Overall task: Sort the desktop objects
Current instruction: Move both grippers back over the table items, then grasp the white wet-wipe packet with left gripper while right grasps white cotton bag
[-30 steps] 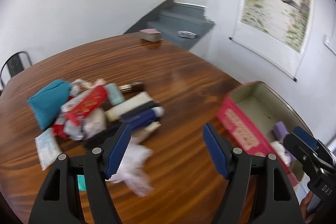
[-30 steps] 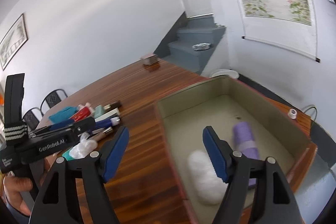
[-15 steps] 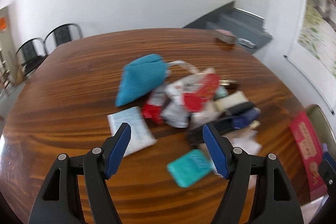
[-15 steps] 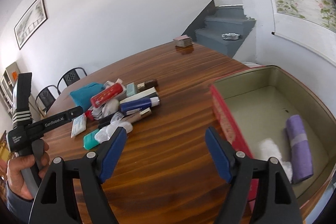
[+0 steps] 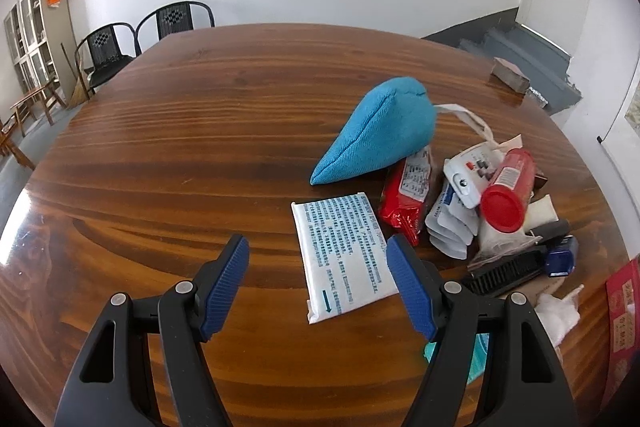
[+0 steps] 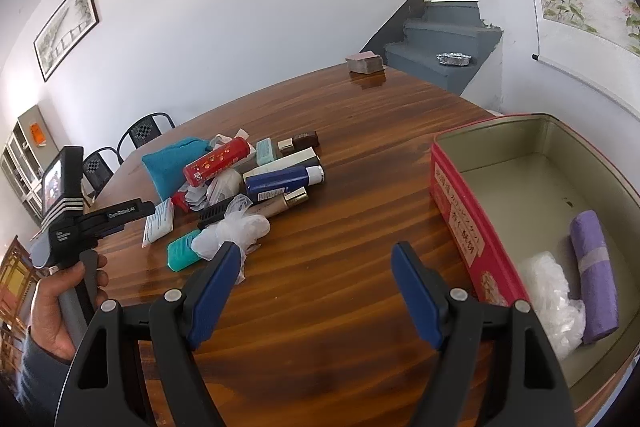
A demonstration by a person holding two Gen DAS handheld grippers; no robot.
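The left tongs (image 5: 318,259) have swung away from the red box and come down over the near edge of the pile; a second ago they faced the box side of the table, now they look toward the chairs. Their jaws stand spread with nothing between the pads. The white printed packet (image 5: 344,255) lies flat on the table (image 5: 180,131) just ahead of them, its near edge reaching in front of the right-hand pad. Beyond it sit the blue pouch (image 5: 380,131), a red wrapper (image 5: 404,195) and a red-capped tube (image 5: 506,193), crowded together to the right of the tongs.

The right tongs (image 6: 318,281) have pulled back from over the red box (image 6: 460,215), which now sits to their right. They are also spread and empty, over bare wood. 2 things already lie inside the box: a purple roll (image 6: 594,275) and a crumpled clear bag (image 6: 550,291).

Judging by this, one drop-off is done and the left tongs are lining up the next pick, most likely the white packet. Being flat, it may need a low, edge-on pinch.
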